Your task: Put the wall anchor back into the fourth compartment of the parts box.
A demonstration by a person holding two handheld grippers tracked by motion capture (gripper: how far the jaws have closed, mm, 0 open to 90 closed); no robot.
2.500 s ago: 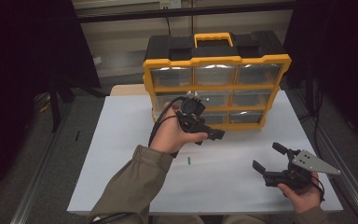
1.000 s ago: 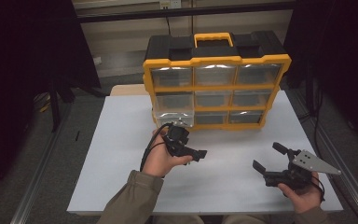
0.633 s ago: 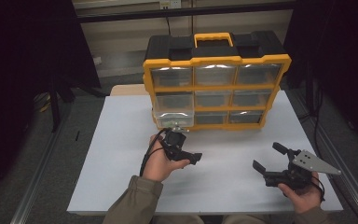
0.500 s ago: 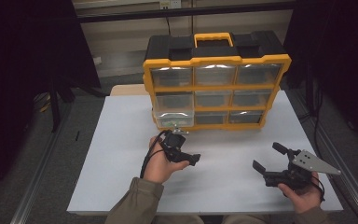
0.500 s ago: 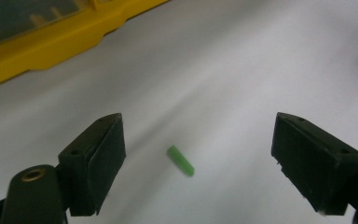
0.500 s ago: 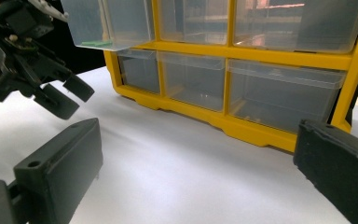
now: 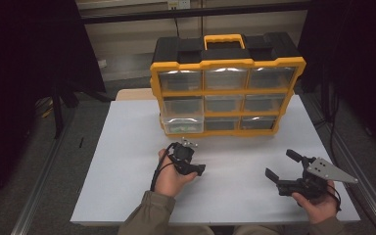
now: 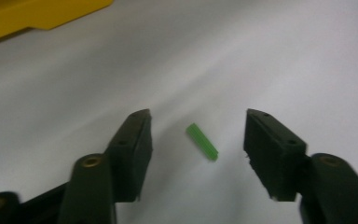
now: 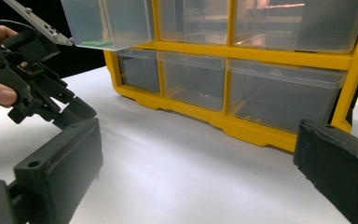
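Note:
A small green peg [image 8: 202, 142] lies on the white table [image 7: 127, 161], in the gap between the jaws of my left gripper [image 8: 196, 126]. The jaws have just been closing around it, but neither pad touches it. In the high view the left gripper [image 7: 196, 169] points down at the table in front of a yellow and black drawer organizer [image 7: 225, 83]. The organizer's bottom-left clear drawer [image 7: 182, 125] is pulled out and holds green pieces. My right gripper [image 7: 280, 163] rests open near the front right of the table, with nothing between its jaws.
The organizer [image 9: 261, 56] stands upright at the back of the table, with its other clear drawers pushed in. Dark floor and a metal rail [image 7: 357, 161] run along the table's right side. White tabletop lies between the two hands.
My left hand came away from the pulled-out drawer, toward the table's front, and sank to the tabletop. Its jaws stand narrower. The right hand kept still.

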